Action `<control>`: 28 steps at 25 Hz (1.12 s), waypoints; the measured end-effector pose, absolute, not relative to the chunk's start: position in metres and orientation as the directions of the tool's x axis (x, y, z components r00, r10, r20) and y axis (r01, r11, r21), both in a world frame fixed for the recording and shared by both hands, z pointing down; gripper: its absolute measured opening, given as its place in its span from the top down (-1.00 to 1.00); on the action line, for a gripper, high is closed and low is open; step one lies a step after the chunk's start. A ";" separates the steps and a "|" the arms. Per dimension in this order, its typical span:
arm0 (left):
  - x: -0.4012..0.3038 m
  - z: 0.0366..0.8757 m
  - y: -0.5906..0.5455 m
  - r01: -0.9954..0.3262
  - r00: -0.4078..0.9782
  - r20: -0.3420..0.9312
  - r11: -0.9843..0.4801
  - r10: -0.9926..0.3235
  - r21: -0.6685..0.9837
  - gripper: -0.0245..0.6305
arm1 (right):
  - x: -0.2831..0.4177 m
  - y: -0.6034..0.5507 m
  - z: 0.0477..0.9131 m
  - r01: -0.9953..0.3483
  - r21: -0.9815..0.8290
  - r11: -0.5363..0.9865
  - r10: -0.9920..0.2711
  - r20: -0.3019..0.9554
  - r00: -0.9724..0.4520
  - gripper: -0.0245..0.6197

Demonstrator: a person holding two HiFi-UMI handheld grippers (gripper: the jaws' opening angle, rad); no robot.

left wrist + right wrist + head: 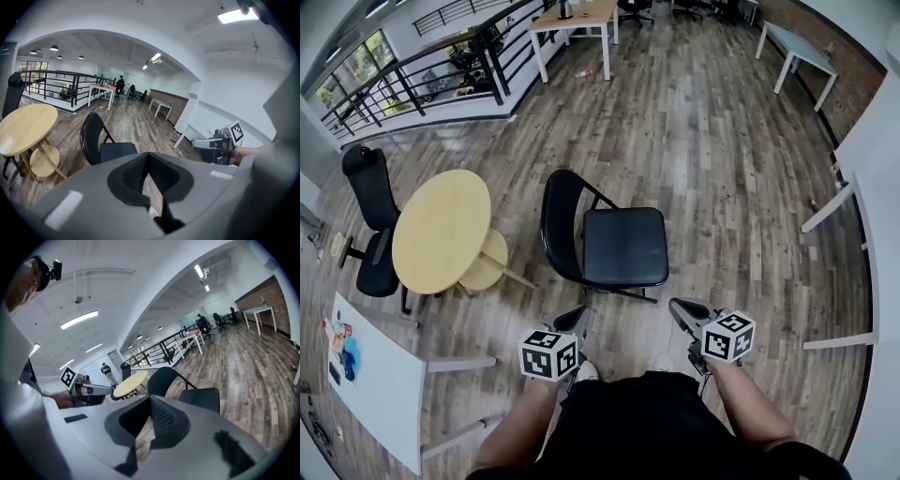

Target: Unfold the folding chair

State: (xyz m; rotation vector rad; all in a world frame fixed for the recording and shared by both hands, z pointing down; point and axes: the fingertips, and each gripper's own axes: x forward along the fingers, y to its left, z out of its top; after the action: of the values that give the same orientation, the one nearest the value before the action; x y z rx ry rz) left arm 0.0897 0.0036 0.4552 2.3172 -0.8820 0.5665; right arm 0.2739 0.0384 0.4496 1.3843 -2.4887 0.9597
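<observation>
The black folding chair (625, 246) stands unfolded on the wood floor, its seat flat and its backrest toward the round table. It also shows in the left gripper view as the chair (101, 143) and in the right gripper view as the chair (199, 397). My left gripper (577, 314) hangs just short of the chair's front left, shut with nothing in it (148, 158). My right gripper (680, 307) is off the seat's front right corner, also shut and empty (150, 403). Neither touches the chair.
A round wooden table (441, 230) stands left of the chair, with a black office chair (373, 225) behind it. A white table (380, 380) is at the near left, another white table (862, 178) at the right. A black railing (422, 75) and a wooden desk (577, 21) are farther off.
</observation>
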 end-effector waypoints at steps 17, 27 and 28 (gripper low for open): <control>0.063 0.457 -0.004 -0.720 0.682 0.539 -0.585 -0.495 0.375 0.90 | 0.238 0.051 0.452 -0.828 -0.424 0.366 -0.723 0.431 -0.540 0.91; 0.068 0.450 0.003 -0.714 0.686 0.529 -0.602 -0.500 0.356 0.90 | 0.236 0.057 0.451 -0.824 -0.429 0.371 -0.724 0.422 -0.546 0.91; 0.068 0.450 0.004 -0.714 0.685 0.530 -0.605 -0.500 0.352 0.90 | 0.237 0.056 0.450 -0.822 -0.432 0.371 -0.723 0.421 -0.548 0.91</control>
State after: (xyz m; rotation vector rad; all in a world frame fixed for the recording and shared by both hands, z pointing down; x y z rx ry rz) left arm 0.0679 0.0037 0.4499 2.3485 -0.9314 0.5168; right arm 0.2367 0.0563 0.4504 1.4017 -2.4648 0.9201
